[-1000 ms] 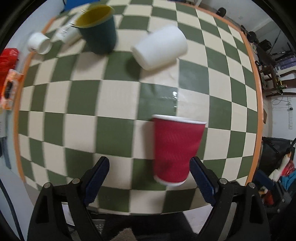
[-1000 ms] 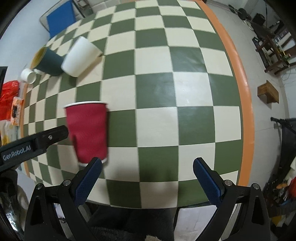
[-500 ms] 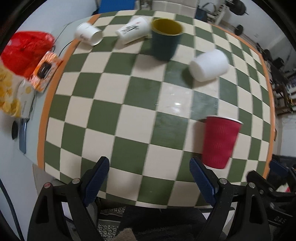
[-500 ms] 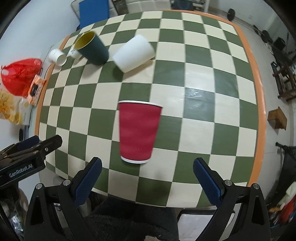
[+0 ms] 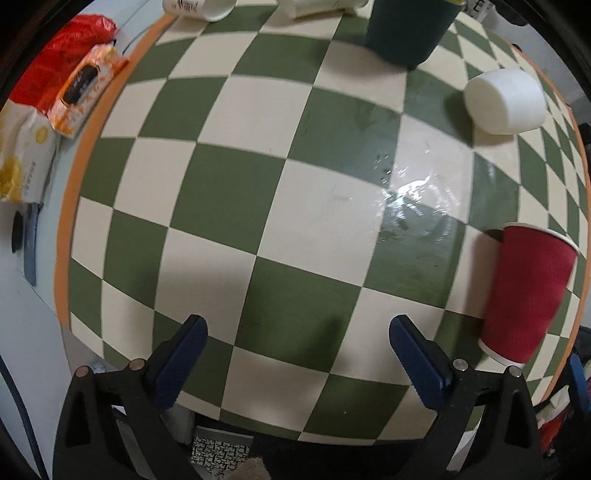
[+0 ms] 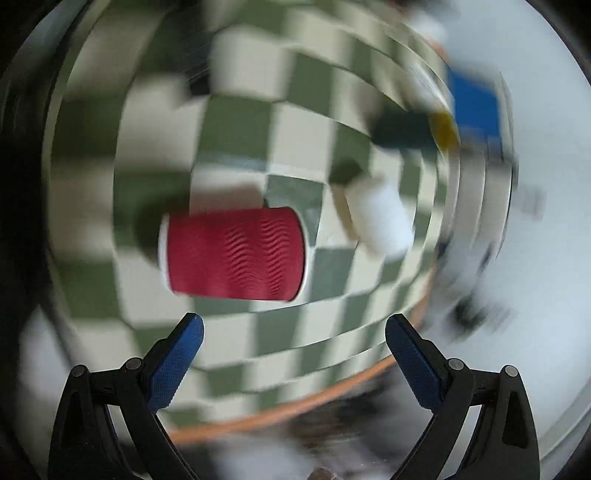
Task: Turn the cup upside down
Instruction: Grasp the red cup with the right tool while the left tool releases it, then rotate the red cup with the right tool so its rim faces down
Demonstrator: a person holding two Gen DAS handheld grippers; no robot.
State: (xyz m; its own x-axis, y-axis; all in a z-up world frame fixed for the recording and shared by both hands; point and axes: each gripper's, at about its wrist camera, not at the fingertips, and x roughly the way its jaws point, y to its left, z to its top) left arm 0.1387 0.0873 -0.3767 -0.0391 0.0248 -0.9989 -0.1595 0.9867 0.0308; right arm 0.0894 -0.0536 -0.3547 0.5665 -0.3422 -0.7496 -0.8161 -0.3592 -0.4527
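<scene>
The red cup [image 5: 528, 295] stands on the green-and-cream checkered surface [image 5: 229, 206], near its right-hand orange edge as seen from the left wrist view. In that view its wide white-rimmed mouth faces up and its narrow base rests on the surface.

Left tool [image 5: 297, 354]: released, jaws spread wide, nothing between the blue pads. It sits above the near edge of the surface, with the red cup off to its right and outside the jaws.

Right tool [image 6: 293, 345]: released, jaws spread wide, nothing held. Its view is heavily smeared by rotation. The red cup [image 6: 234, 253] appears just ahead of the fingertips, lying crosswise in the frame, not touched by either pad.

Other items on the surface:
- A white cup [image 5: 504, 101] lies on its side toward the far right.
- A dark green cup [image 5: 404, 31] with a yellow interior stands at the far edge.
- Two white paper cups lie on their sides at the far edge; one [image 5: 199, 9] is near the far-left corner.

Beside the surface, on the left: an orange wipes packet [image 5: 83, 94], a red bag [image 5: 55, 62] and a yellow-and-white packet [image 5: 22, 162].
</scene>
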